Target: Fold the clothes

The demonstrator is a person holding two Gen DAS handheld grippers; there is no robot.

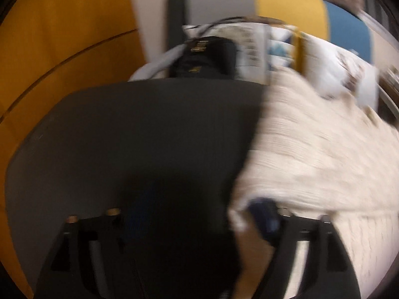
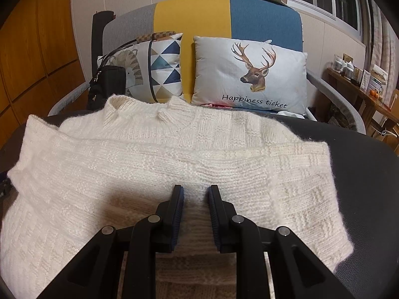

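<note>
A cream knitted sweater (image 2: 149, 154) lies spread on a dark table (image 2: 361, 174), its collar toward the far edge. My right gripper (image 2: 196, 199) sits low over the sweater's near part, its jaws close together with a ridge of the knit pinched between the blue pads. The left wrist view is blurred. There the sweater (image 1: 311, 149) fills the right side and bare table (image 1: 124, 137) the left. My left gripper (image 1: 199, 211) stands wide open at the sweater's left edge. Its right finger (image 1: 265, 215) is against the knit's border, and only table shows between the jaws.
Behind the table stands a grey, yellow and blue sofa (image 2: 261, 17) with a deer pillow (image 2: 249, 74), a triangle-pattern pillow (image 2: 164, 64) and a black bag (image 2: 107, 84). A cluttered wooden shelf (image 2: 361, 82) is at the right, and wooden doors (image 1: 62, 37) at the left.
</note>
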